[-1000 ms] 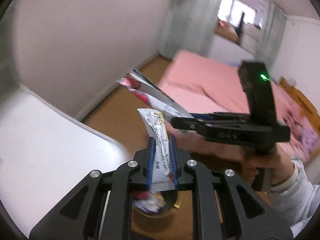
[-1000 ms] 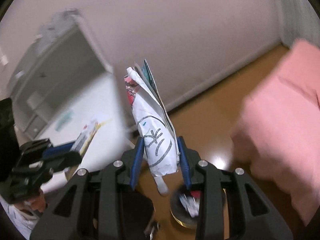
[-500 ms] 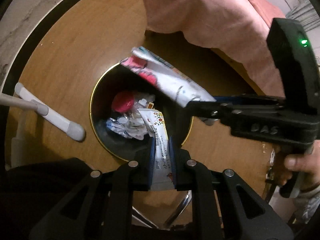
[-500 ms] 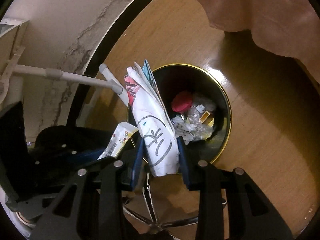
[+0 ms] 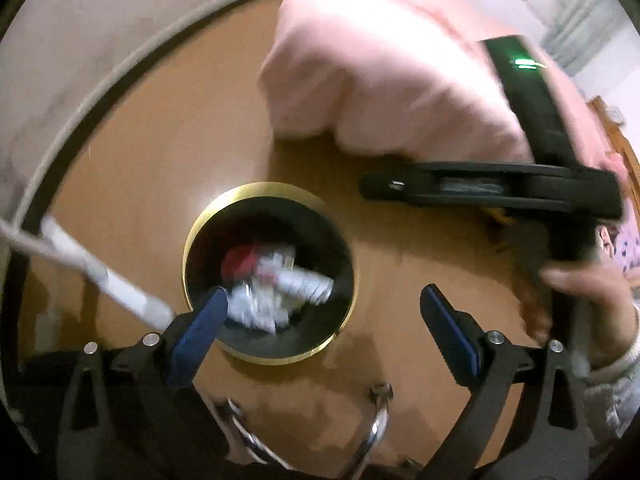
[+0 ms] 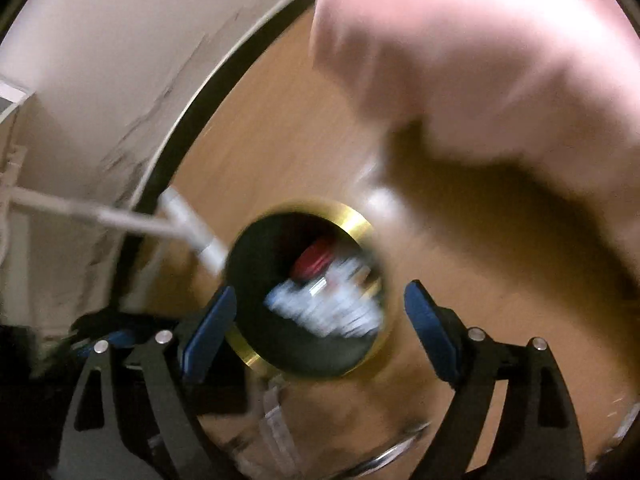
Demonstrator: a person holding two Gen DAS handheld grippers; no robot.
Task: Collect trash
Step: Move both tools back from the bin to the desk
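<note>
A black bin with a gold rim stands on the wooden floor, holding white wrappers and a red lid. My left gripper hangs above the bin's near edge, its jaws opening wide with nothing between the blue pads. The right gripper shows side-on to the right of the bin, held by a hand. In the right wrist view the right gripper is over the bin's rim, jaws opening and empty, with blurred wrappers lying inside.
A pink bedcover hangs to the floor just behind the bin. A white furniture leg slants in at the left beside the bin. Chrome chair-base spokes sit below the grippers. Wall and baseboard curve along the left.
Both grippers sank toward the bin and opened. The two wrappers they held have left the jaws and now lie among the trash inside.
</note>
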